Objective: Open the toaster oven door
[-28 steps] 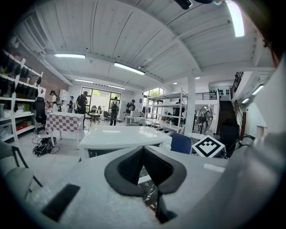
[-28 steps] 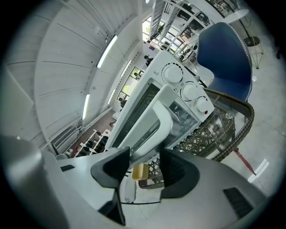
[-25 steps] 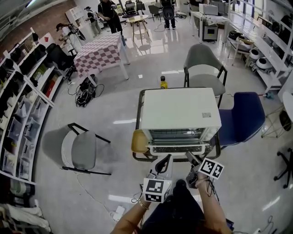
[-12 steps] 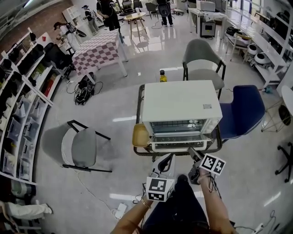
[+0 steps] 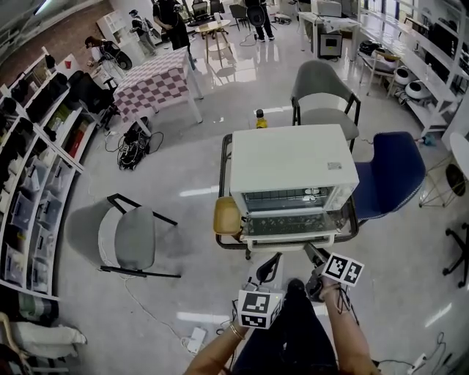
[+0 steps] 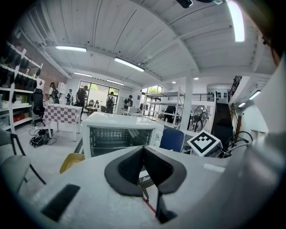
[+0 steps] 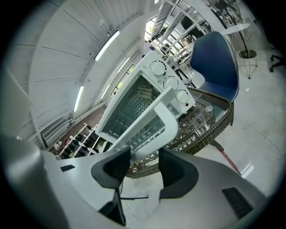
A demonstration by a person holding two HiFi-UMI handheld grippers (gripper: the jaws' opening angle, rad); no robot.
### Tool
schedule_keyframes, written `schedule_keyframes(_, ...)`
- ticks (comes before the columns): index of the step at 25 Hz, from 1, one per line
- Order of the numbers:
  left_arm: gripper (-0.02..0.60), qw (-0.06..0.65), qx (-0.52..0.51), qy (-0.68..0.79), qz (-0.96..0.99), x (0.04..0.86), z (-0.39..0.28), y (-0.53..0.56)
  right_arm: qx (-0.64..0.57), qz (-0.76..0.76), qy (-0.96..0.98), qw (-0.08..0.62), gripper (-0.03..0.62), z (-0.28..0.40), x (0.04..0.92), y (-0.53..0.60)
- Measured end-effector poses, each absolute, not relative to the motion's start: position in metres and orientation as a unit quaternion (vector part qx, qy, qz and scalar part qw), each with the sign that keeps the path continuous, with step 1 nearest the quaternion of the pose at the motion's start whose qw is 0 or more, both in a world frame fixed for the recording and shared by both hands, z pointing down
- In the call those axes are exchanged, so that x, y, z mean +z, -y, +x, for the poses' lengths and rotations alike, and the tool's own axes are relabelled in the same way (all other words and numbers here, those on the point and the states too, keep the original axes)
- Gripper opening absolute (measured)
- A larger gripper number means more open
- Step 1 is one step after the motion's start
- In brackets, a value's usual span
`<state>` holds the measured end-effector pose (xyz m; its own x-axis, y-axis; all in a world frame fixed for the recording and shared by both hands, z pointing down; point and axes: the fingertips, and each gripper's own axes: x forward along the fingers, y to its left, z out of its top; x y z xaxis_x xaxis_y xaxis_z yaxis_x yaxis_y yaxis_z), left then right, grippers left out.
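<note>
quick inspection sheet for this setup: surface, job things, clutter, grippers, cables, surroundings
surface: wicker table with a glass top; it carries the oven
job's things: oven upright; door folded down, open
clutter: bottle behind the oven; yellow seat at the table's left
grippers: left gripper fingers together, empty; right gripper fingers apart, nothing between them, short of the door
cables: cable heap on the floor by the checked table, away from the oven
surroundings: grey chair and blue chair by the table; shelves along the left; people at the far end
</note>
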<state>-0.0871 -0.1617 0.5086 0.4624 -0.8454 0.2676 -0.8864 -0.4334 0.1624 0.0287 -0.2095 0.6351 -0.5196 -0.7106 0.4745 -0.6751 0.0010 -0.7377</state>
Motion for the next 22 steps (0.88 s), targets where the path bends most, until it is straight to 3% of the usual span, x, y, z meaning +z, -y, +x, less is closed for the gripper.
schedule_keyframes(22, 0.015, 0.161, 0.09, 0.537, 0.823, 0.561, -0.074, 0.142, -0.538, -0.471, -0.698, -0.037, 0.184, 0.031, 0.688, 0.177)
